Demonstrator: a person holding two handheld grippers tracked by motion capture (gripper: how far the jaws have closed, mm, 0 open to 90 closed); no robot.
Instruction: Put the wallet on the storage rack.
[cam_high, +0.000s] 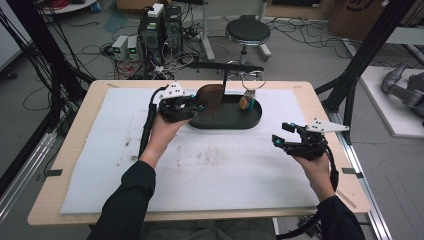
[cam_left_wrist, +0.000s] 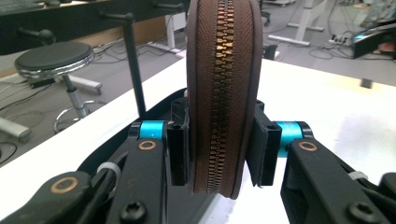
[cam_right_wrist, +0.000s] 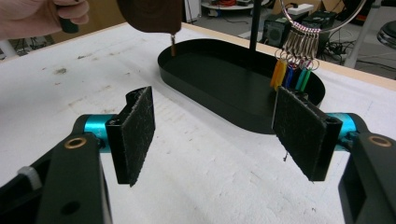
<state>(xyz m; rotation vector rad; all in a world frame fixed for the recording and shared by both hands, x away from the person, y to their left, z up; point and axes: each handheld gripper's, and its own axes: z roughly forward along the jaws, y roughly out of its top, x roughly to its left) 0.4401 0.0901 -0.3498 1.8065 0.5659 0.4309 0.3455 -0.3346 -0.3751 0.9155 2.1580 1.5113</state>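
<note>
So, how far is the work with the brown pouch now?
Done: the left gripper is shut on the brown zip pouch, which hangs above the black tray's left end. In hand: carrying it. Left: setting it down, wherever it belongs. The right gripper is open over the white mat.

Pouch clamped upright between left gripper pads, above left end of tray. Tray at far middle of mat, mat on table. Post rising from tray's rear, crossbar on top. Key ring hanging over tray's right part, behind and left of right gripper. Right gripper near mat's right edge, well apart from tray, jaws spread with nothing between. Stool on floor behind table
</note>
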